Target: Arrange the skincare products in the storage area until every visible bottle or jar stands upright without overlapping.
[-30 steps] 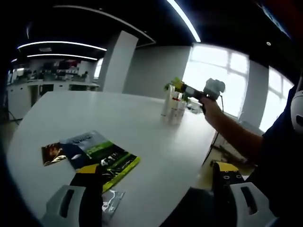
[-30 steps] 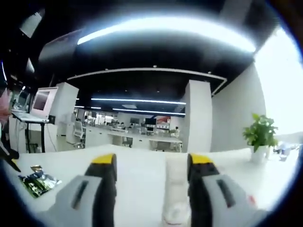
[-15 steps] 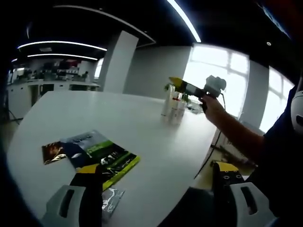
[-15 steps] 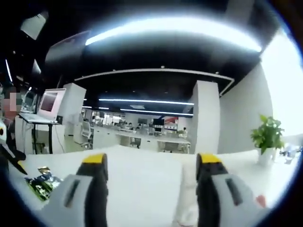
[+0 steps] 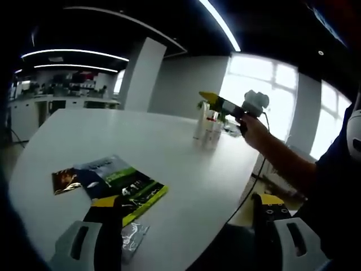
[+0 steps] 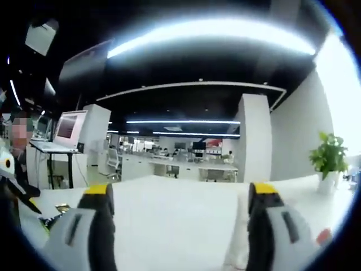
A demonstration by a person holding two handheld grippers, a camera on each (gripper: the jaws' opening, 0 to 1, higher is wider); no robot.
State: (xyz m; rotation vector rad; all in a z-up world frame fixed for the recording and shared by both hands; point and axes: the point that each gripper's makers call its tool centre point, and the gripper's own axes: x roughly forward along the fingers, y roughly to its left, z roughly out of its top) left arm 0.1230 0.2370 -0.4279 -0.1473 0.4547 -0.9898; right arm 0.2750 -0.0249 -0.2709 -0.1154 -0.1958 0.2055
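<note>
white office table [image 5: 169,152] | skincare bottles [image 5: 206,129] upright in a tight far-edge cluster, overlap unclear | my right gripper [image 6: 176,237] jaws apart just beside them | left gripper [image 5: 186,237] apart, empty, near magazine [image 5: 115,183] | nearly done, i judge

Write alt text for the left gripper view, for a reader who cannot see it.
Across a round white table, a person's hand holds the right gripper above a cluster of upright white bottles. Nearer, a green-and-blue magazine lies flat, and the left gripper's open jaws rise from the bottom edge.
</note>
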